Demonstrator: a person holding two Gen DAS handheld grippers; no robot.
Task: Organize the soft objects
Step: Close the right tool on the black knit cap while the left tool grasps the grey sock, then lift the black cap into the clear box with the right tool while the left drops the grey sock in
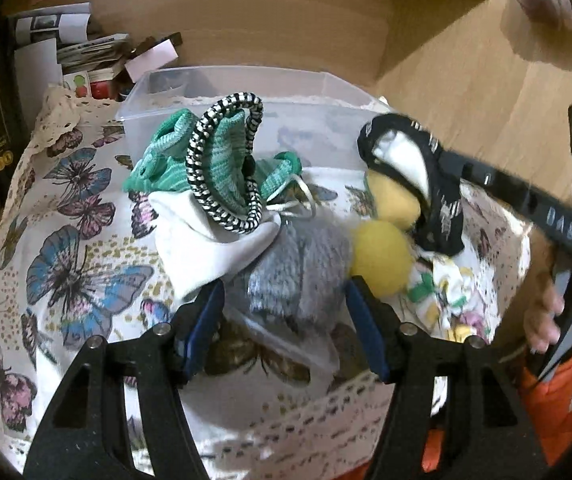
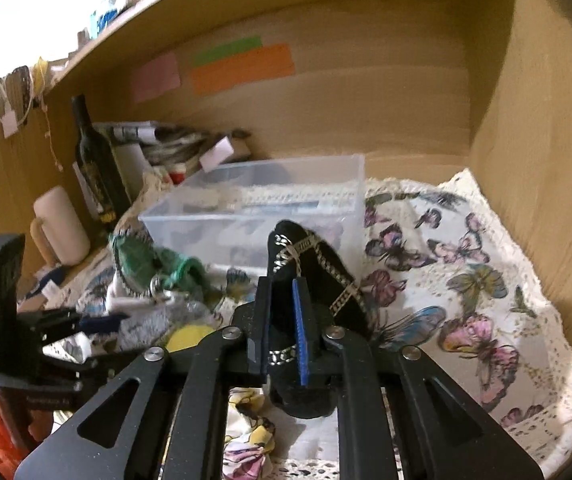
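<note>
My left gripper [image 1: 283,314] is open, its blue pads on either side of a grey fluffy item [image 1: 298,276] that lies on the butterfly cloth [image 1: 77,272]; the pads do not press on it. Beside it lie two yellow soft balls [image 1: 382,260], a white cloth [image 1: 205,252] and a green knit piece [image 1: 225,160] ringed by a black-and-white striped band [image 1: 205,196]. My right gripper [image 2: 281,316] is shut on a black sock with a silver chain print [image 2: 310,268], held up off the cloth [image 1: 438,208]. A clear plastic box [image 2: 245,200] stands behind the pile.
A dark bottle [image 2: 93,168], a white mug [image 2: 61,224] and a stack of papers [image 2: 157,140] crowd the back left. Wooden walls [image 2: 526,120] close the back and right. A floral cloth [image 2: 245,440] lies at the front edge. A person's hand [image 1: 542,320] grips the right tool.
</note>
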